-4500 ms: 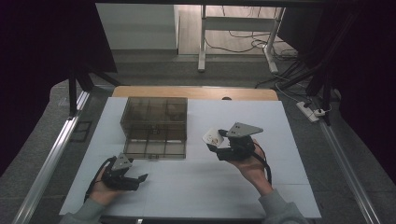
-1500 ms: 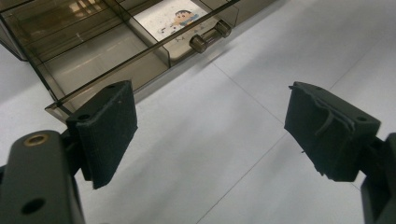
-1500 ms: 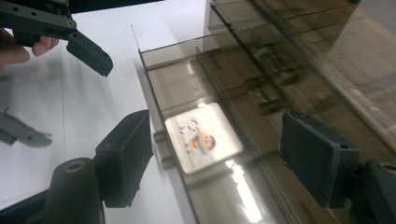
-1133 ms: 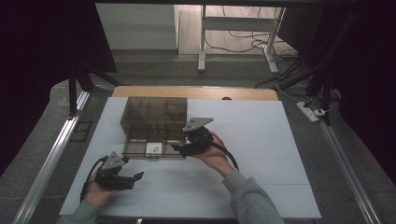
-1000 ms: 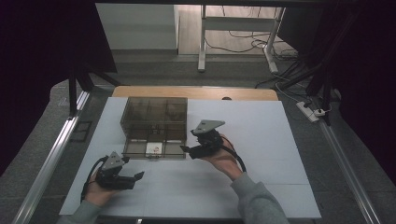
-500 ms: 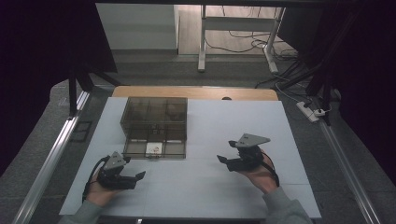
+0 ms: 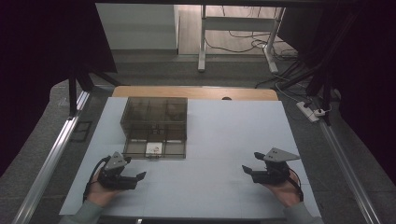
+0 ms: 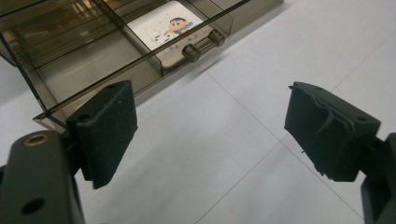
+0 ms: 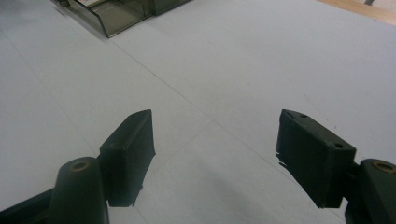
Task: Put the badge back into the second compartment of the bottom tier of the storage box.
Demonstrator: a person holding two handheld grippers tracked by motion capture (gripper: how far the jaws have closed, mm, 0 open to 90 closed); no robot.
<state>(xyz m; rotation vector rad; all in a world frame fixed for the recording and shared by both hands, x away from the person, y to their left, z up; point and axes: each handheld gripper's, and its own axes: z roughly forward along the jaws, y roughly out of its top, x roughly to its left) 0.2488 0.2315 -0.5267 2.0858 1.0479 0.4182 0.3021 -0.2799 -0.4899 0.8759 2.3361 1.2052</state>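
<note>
Resting both grippers, jaws spread and empty, at the table's near edge.
Left gripper sits nearest the compartment box; right gripper lies toward the near right corner, so any reach should start level and clear the box's front wall.

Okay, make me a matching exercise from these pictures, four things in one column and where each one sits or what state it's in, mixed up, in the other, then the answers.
Things:
1. left claw
2. right claw
3. cartoon card
4. smoky plastic organizer box

Places or states:
A. lies in a front compartment of the box
B. open and empty, near the table's front right
C. stands on the white table, left of centre
D. open and empty, just in front of the box

Pairs: 1-D, 2-B, 3-A, 4-C
</note>
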